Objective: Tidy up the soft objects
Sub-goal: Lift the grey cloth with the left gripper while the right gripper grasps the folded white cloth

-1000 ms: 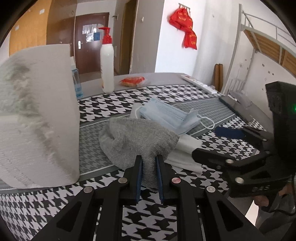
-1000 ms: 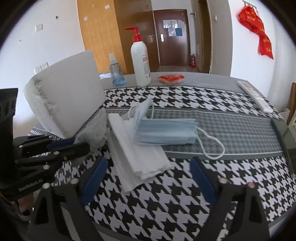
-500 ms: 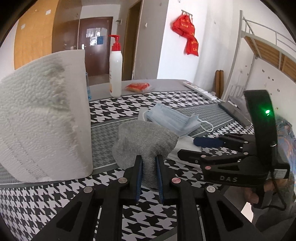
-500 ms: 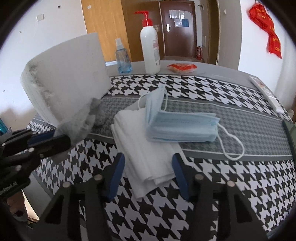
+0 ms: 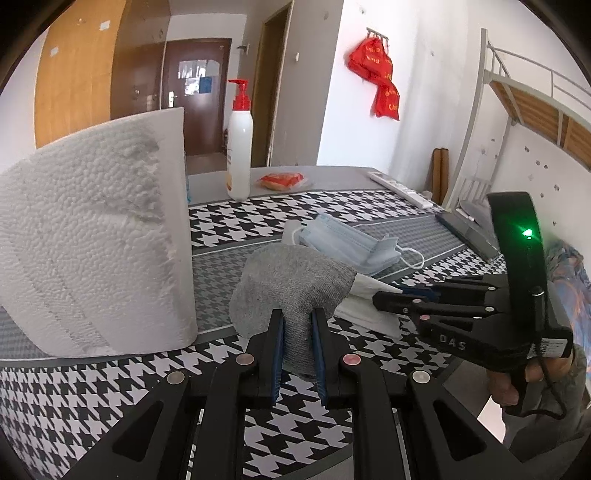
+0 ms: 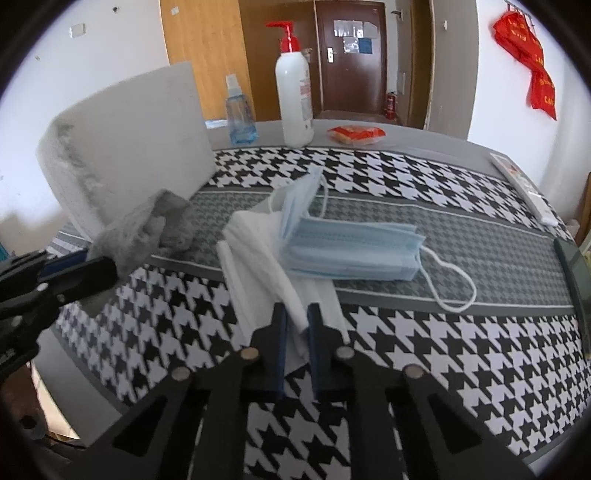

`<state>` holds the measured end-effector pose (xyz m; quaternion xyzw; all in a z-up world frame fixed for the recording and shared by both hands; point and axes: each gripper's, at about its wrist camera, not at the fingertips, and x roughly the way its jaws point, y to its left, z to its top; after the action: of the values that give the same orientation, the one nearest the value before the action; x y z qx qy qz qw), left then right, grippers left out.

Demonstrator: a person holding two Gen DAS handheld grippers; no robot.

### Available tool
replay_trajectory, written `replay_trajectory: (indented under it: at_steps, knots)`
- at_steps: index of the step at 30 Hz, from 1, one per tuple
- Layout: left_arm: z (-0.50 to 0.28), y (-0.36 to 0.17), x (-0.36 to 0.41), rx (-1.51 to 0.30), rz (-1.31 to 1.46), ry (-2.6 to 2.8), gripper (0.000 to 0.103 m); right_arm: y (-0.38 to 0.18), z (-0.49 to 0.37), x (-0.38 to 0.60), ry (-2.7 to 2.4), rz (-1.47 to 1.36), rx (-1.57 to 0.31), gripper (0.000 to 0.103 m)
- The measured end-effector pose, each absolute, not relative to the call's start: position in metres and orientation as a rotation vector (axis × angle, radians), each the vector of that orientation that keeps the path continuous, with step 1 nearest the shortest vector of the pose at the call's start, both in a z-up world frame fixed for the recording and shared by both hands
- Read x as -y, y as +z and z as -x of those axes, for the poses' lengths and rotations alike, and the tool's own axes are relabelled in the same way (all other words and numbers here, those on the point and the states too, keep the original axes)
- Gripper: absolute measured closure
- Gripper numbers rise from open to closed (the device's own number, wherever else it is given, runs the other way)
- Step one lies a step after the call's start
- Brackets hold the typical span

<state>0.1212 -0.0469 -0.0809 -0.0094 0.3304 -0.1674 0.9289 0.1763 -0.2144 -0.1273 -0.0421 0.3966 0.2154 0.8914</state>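
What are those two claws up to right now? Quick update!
Left claw shut on grey sock. Right claw shut on white cloth. Blue masks lying on cloth.

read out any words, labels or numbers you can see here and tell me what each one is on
"DAS": on the side of the right gripper, seen from the left wrist.
Pump bottle label: too small to read.
Red hanging bags: gold print, blurred.
Papers on the door: unreadable.
Nothing else legible.

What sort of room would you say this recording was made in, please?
Probably a dormitory or shared bedroom: a metal bunk bed frame stands by the wall, a brown door with notices leads out, and red bags hang from wall hooks beyond the houndstooth-covered table.
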Motion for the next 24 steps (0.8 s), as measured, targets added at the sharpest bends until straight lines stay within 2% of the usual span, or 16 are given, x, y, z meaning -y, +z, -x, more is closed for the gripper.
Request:
replay_trajectory:
  at_steps: [24]
  knots:
    - [-0.093, -0.059, 0.041, -0.598, 0.023, -0.319, 0.087, -0.066, -0.127, 0.231, 0.464, 0.02, -0.65, 0.095]
